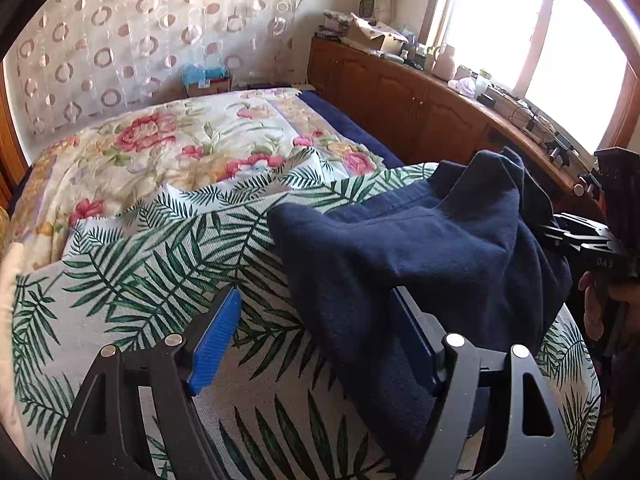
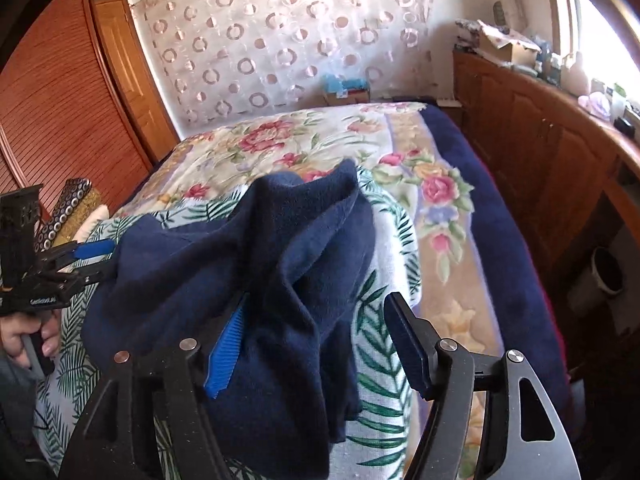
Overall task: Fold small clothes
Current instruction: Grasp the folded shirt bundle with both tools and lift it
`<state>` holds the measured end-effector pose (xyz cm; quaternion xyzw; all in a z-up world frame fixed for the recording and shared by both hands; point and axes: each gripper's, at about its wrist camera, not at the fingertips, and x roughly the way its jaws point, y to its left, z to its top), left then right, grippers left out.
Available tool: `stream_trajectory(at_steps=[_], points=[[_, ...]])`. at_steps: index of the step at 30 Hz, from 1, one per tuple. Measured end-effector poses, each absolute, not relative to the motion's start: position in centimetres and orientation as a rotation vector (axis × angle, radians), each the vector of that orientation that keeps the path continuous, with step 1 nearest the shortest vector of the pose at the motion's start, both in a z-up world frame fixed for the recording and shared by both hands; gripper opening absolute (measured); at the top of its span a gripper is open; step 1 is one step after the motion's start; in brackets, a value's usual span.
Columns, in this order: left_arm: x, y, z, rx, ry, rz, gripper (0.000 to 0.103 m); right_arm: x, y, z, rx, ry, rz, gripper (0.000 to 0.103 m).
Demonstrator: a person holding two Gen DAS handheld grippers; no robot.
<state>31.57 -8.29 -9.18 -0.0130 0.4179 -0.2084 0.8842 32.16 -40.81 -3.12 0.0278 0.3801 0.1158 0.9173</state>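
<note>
A crumpled navy fleece garment [image 1: 420,248] lies bunched on the palm-leaf print cover [image 1: 152,280] of the bed. My left gripper [image 1: 316,320] stands open at the garment's near left edge. The cloth drapes over its right finger, and its blue left pad [image 1: 216,340] is bare. In the right wrist view the same garment [image 2: 240,248] rises in a peak. My right gripper [image 2: 316,320] is open with a fold of it hanging between the fingers against the blue left pad [image 2: 226,348]. The right finger stands apart from the cloth. Each gripper shows in the other's view, held by a hand.
A floral blanket [image 1: 180,148] covers the far half of the bed. A wooden cabinet [image 1: 400,100] with a cluttered top runs along the window side. A wooden wardrobe [image 2: 60,100] stands on the other side. A bin [image 2: 608,272] sits on the floor by the cabinet.
</note>
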Motion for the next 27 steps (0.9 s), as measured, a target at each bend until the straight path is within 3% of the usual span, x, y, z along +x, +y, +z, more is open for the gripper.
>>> stream_trajectory(at_steps=[2, 6, 8, 9, 10, 11, 13, 14, 17, 27], points=[[31.8, -8.4, -9.6, -0.039, 0.885, -0.445, 0.077, 32.6, -40.7, -3.8, 0.068, 0.812, 0.256, 0.07], [32.1, -8.3, -10.3, -0.098, 0.921, -0.504, 0.059, 33.8, -41.0, -4.8, 0.116, 0.854, 0.31, 0.07], [32.1, -8.4, -10.5, -0.113, 0.912, -0.528, 0.058, 34.2, -41.5, -4.9, 0.142, 0.85, 0.326, 0.07], [32.1, -8.4, -10.4, -0.116, 0.911, -0.535, 0.052, 34.1, -41.5, -5.0, 0.143, 0.847, 0.328, 0.066], [32.1, -8.4, -10.5, -0.131, 0.917, -0.556, 0.032, 34.2, -41.7, -5.0, 0.152, 0.846, 0.336, 0.06], [32.1, -8.4, -10.5, -0.158, 0.93, -0.584, 0.031, 34.2, -41.8, -5.0, 0.17, 0.847, 0.364, 0.047], [31.6, -8.6, -10.1, -0.135, 0.916, -0.592, 0.012, 34.0, -41.8, -5.1, 0.18, 0.843, 0.397, 0.035], [31.2, -8.6, -9.6, -0.134, 0.903, -0.595, 0.011, 33.9, -41.9, -4.9, 0.168, 0.835, 0.406, 0.03], [29.1, -7.7, -6.9, -0.15, 0.827, -0.598, 0.01, 32.9, -41.9, -3.1, 0.144, 0.762, 0.42, 0.027], [18.9, 5.1, 2.1, -0.228, 0.533, -0.348, 0.01, 31.6, -32.0, 6.9, -0.068, 0.546, 0.648, 0.026]])
